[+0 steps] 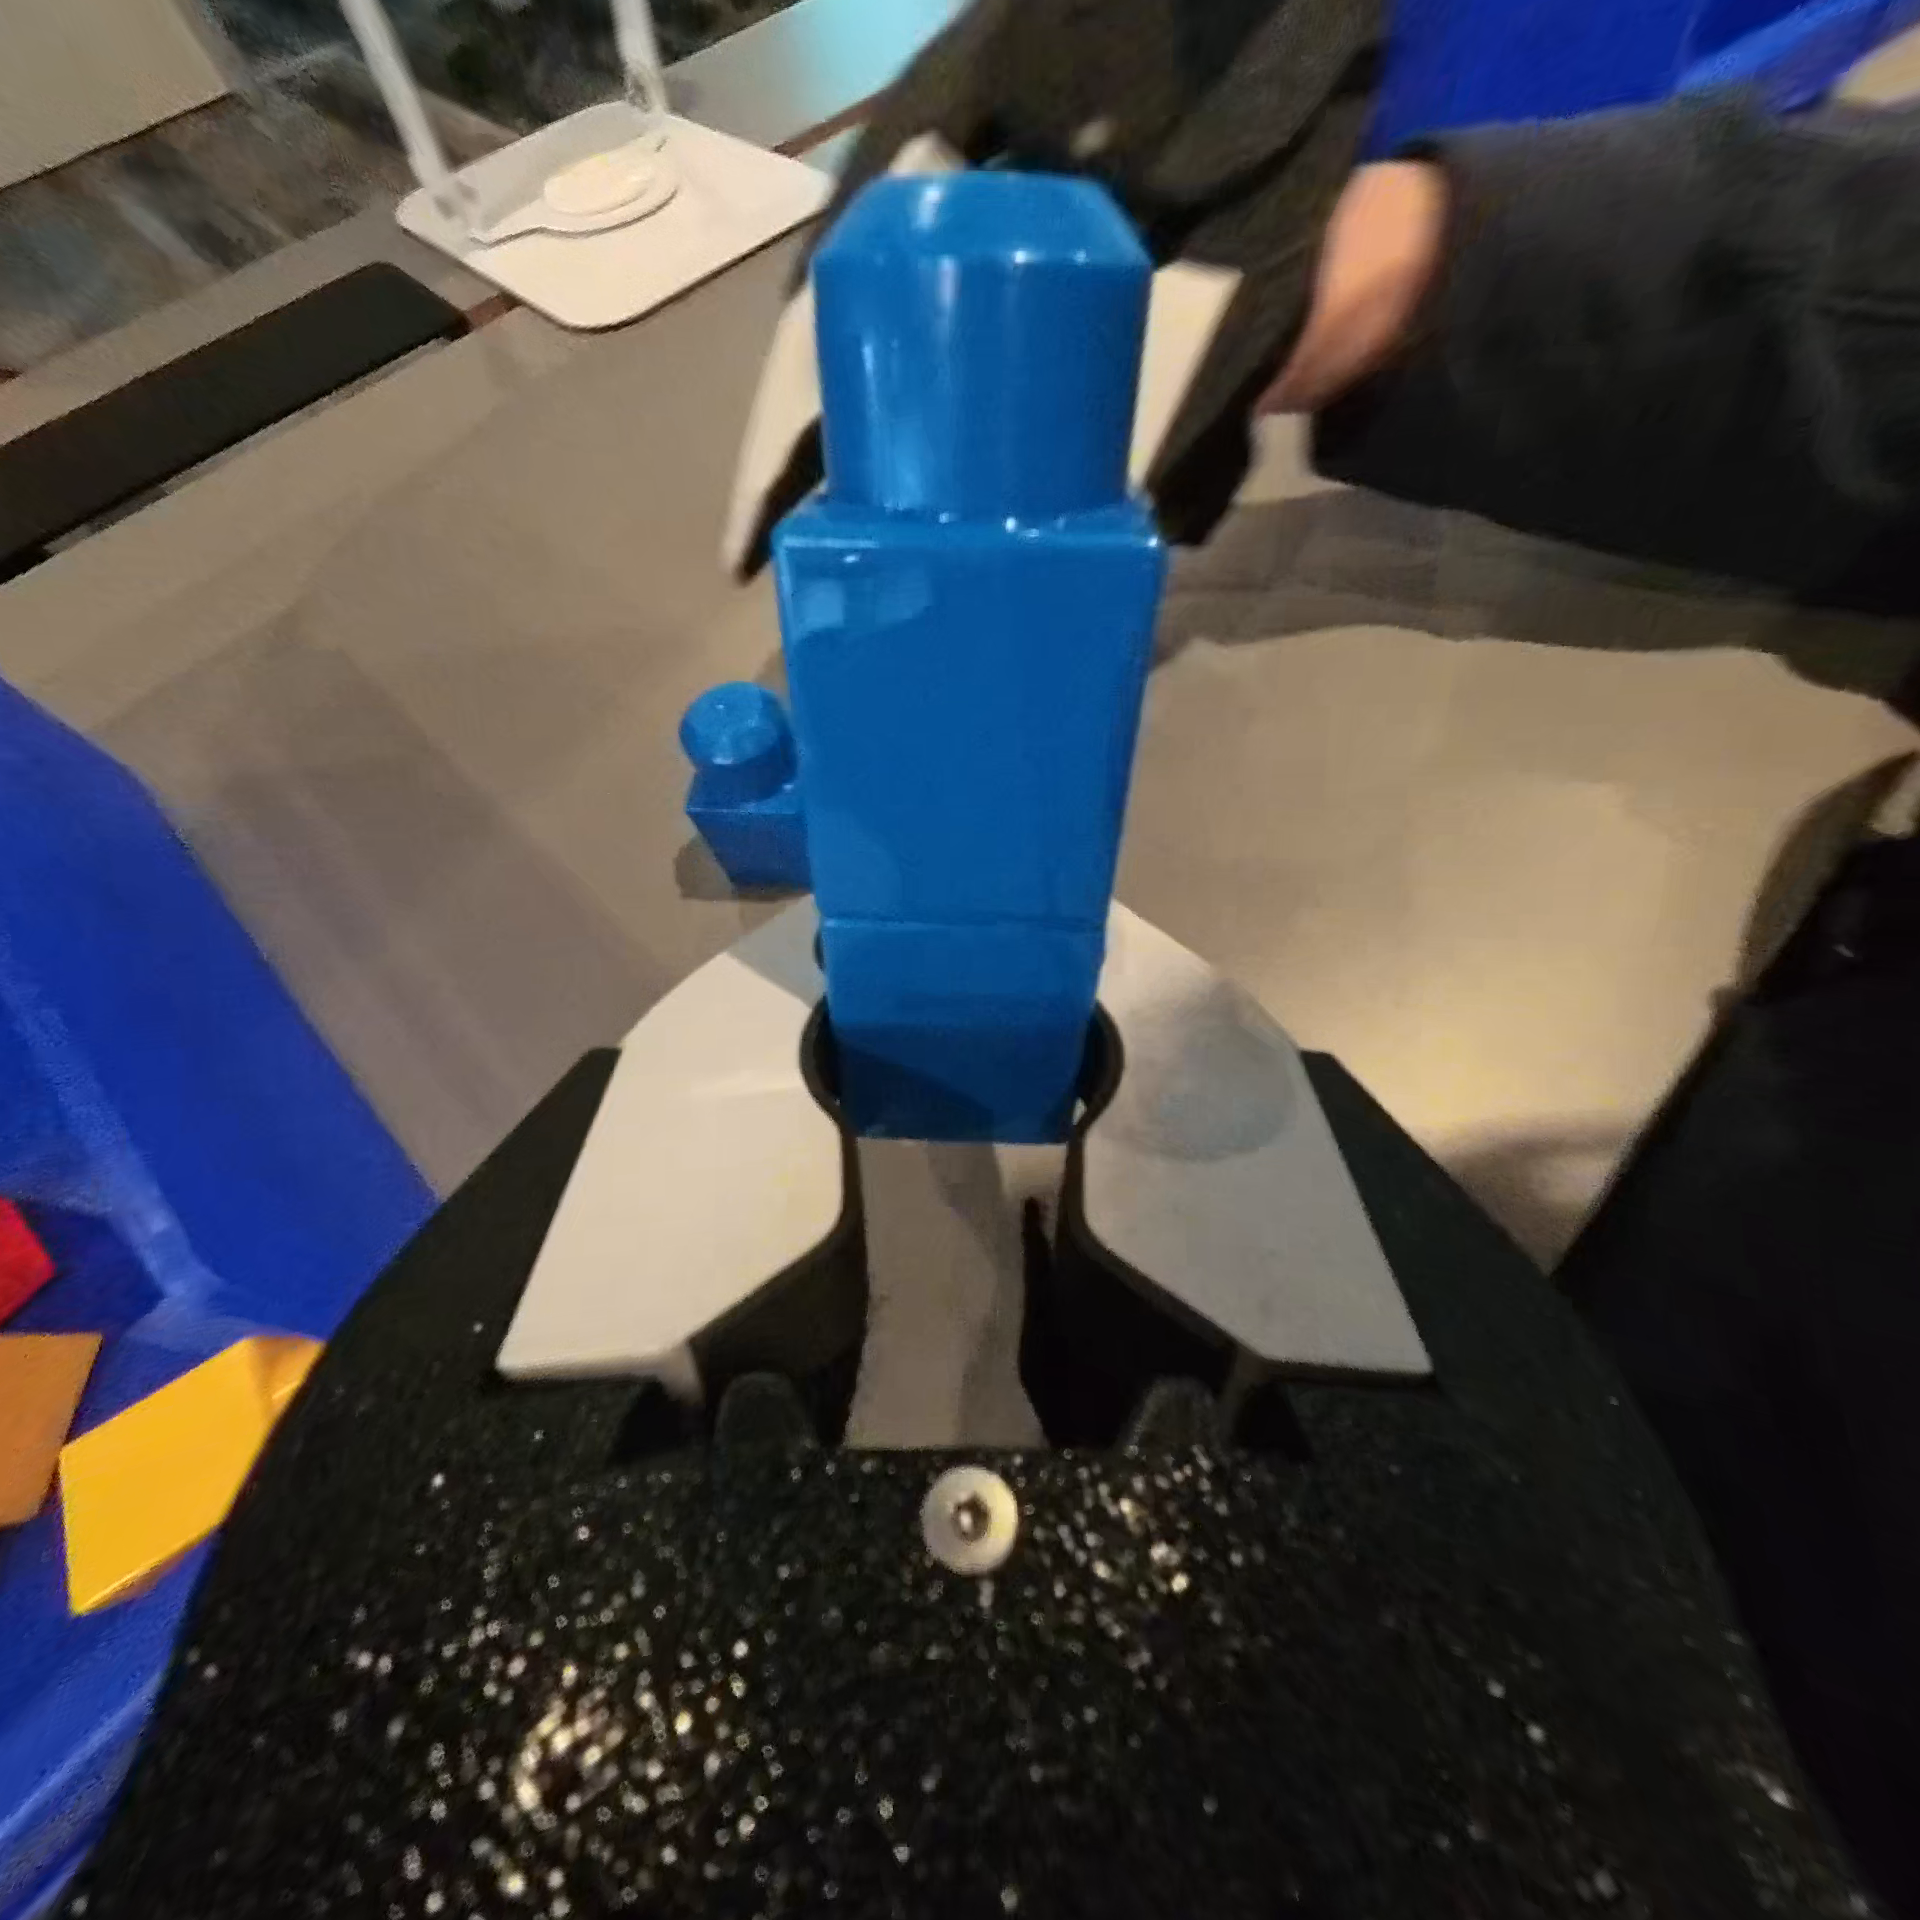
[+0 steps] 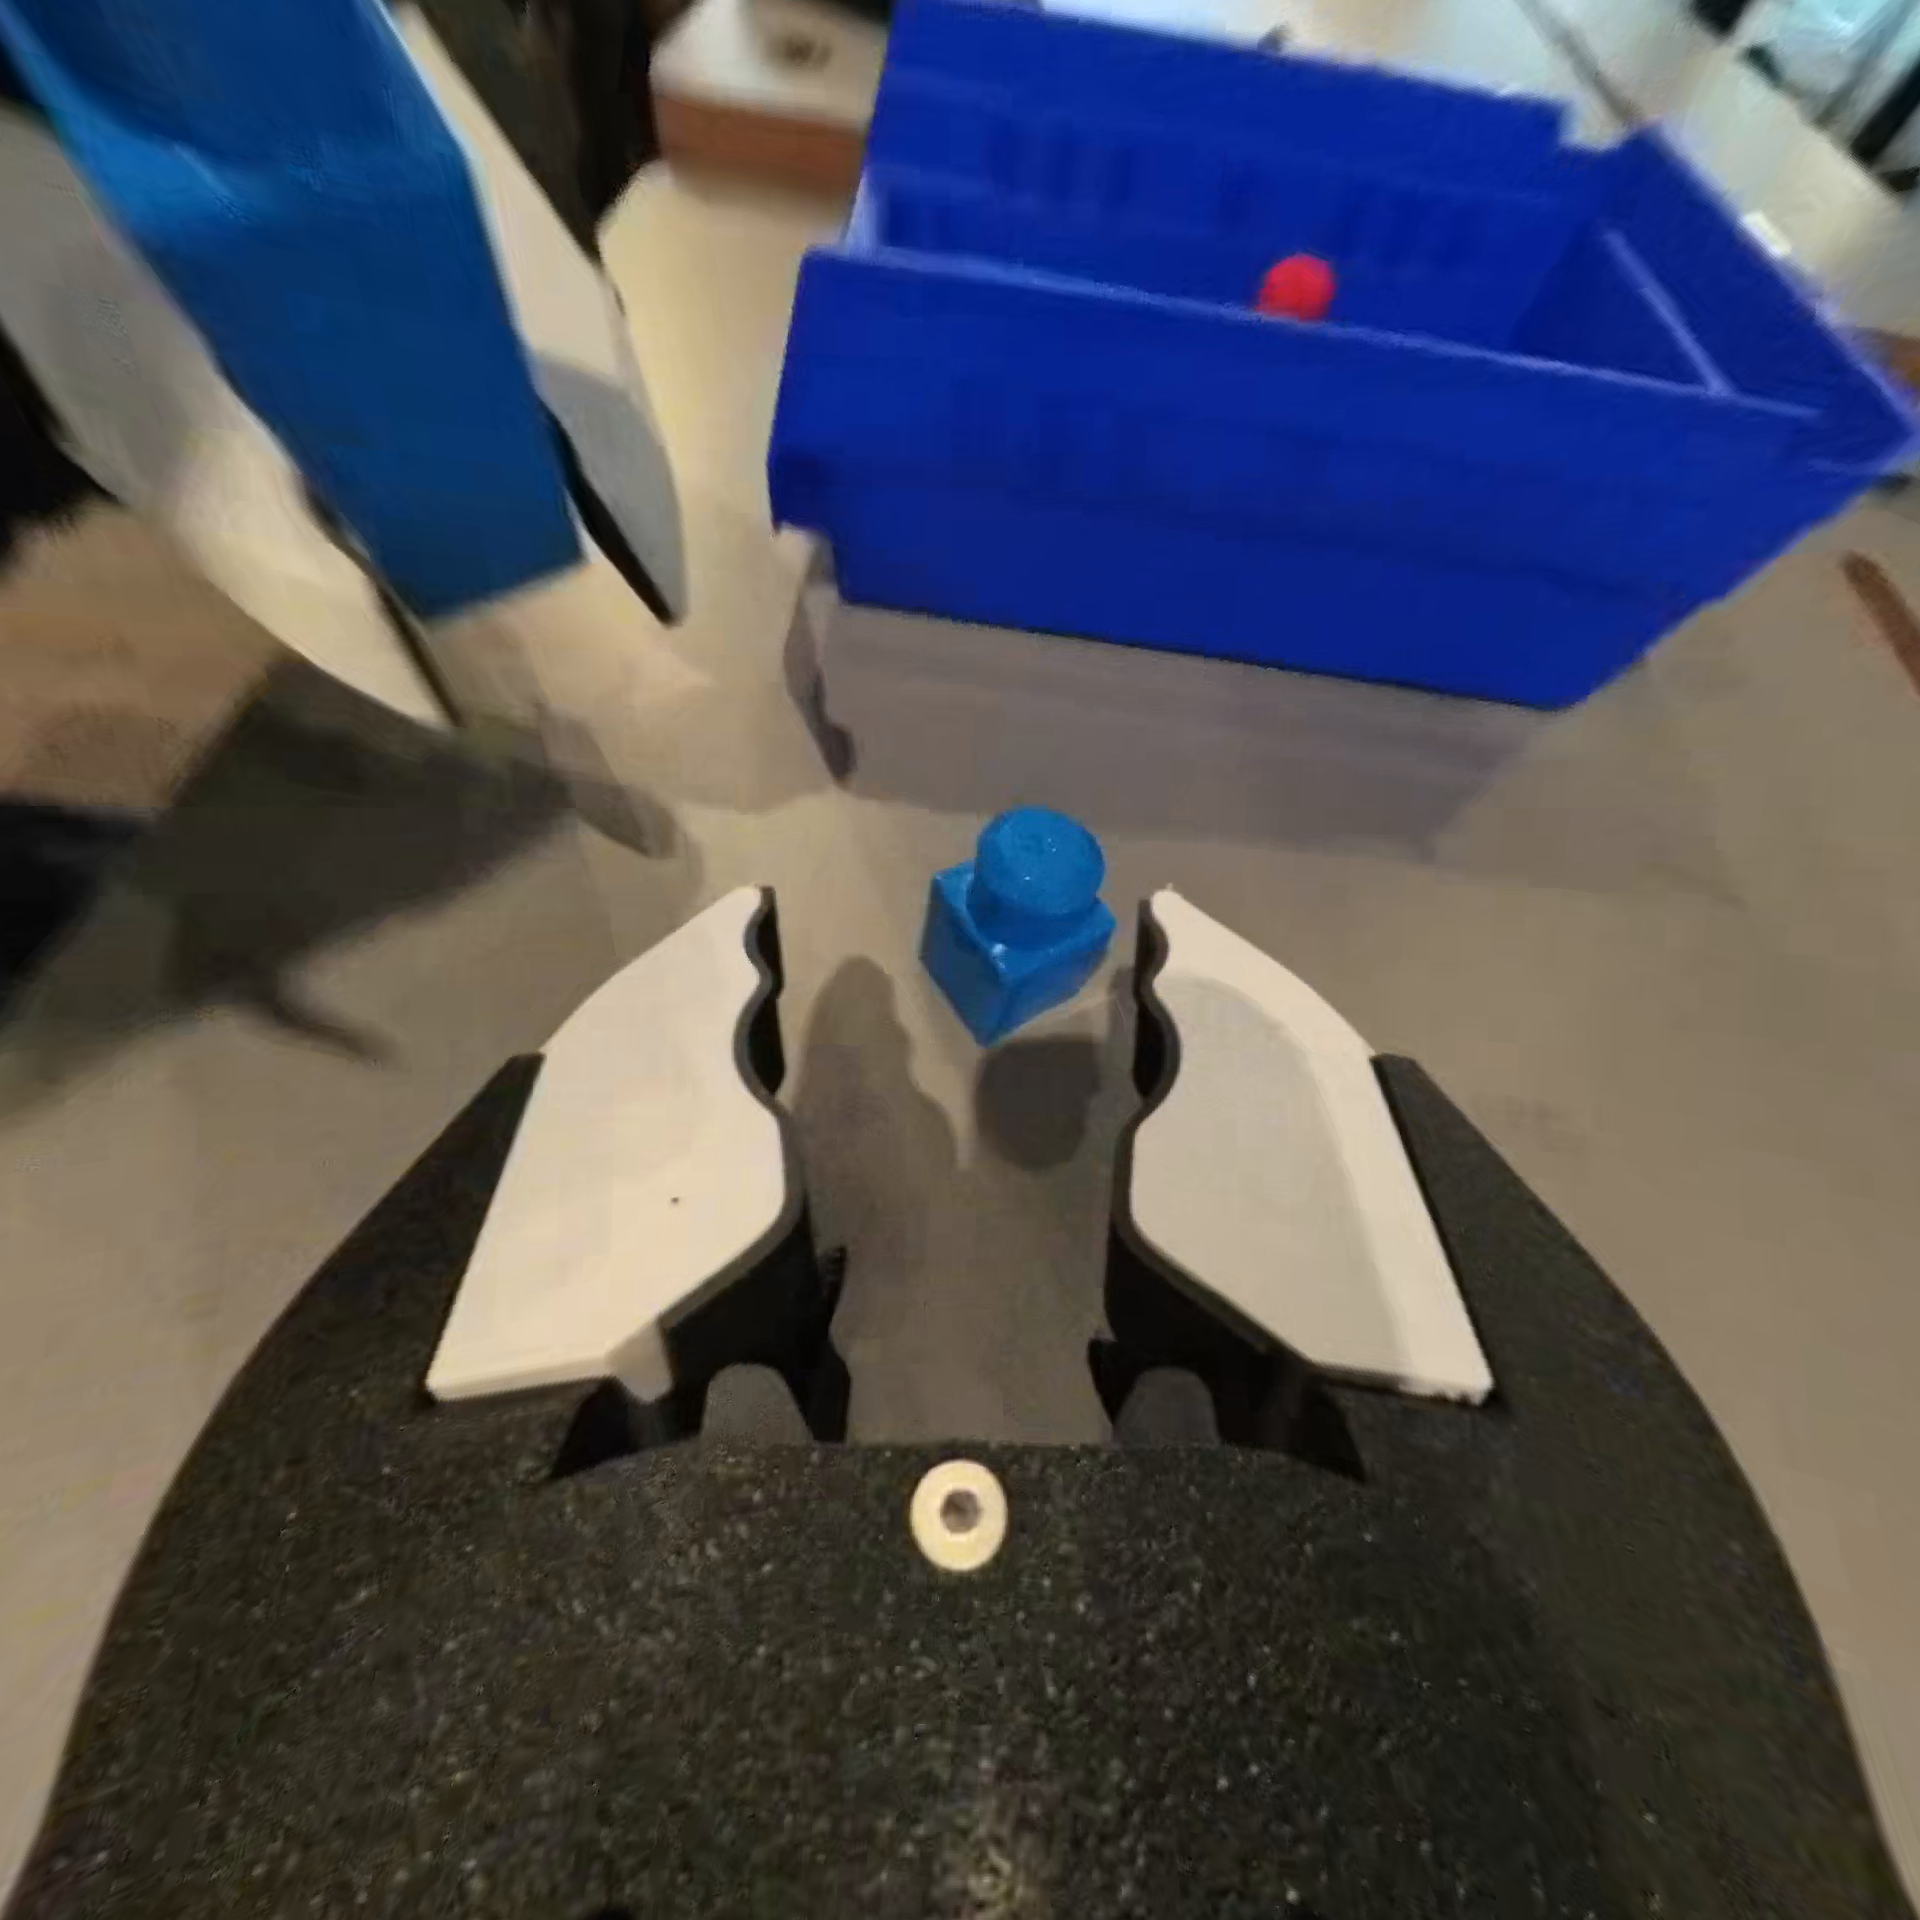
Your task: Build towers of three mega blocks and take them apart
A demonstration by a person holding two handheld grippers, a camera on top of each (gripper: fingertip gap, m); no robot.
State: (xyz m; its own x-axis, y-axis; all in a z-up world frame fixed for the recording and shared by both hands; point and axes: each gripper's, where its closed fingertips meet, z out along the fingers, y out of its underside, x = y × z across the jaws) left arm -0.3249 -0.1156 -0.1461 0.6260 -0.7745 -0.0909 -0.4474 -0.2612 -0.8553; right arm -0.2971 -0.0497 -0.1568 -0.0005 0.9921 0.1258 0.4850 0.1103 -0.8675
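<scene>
My left gripper (image 1: 961, 1049) is shut on the bottom of a blue mega block stack (image 1: 971, 707), seemingly two blocks, and holds it upright above the table. The stack also shows blurred in the right wrist view (image 2: 312, 312) at the upper left. A single blue block (image 2: 1013, 925) stands on the grey table, and it also shows in the left wrist view (image 1: 743, 790) behind the stack. My right gripper (image 2: 956, 914) is open and empty, with this single block just ahead of and between its fingertips. Its fingers (image 1: 764, 457) show behind the stack.
A blue bin (image 2: 1195, 447) stands on a grey base beyond the single block, with a red block (image 2: 1297, 286) inside. Its corner (image 1: 156, 987) holds yellow and red pieces. A white lamp base (image 1: 623, 229) sits at the table's far side. A person's dark sleeve (image 1: 1662, 364) is at right.
</scene>
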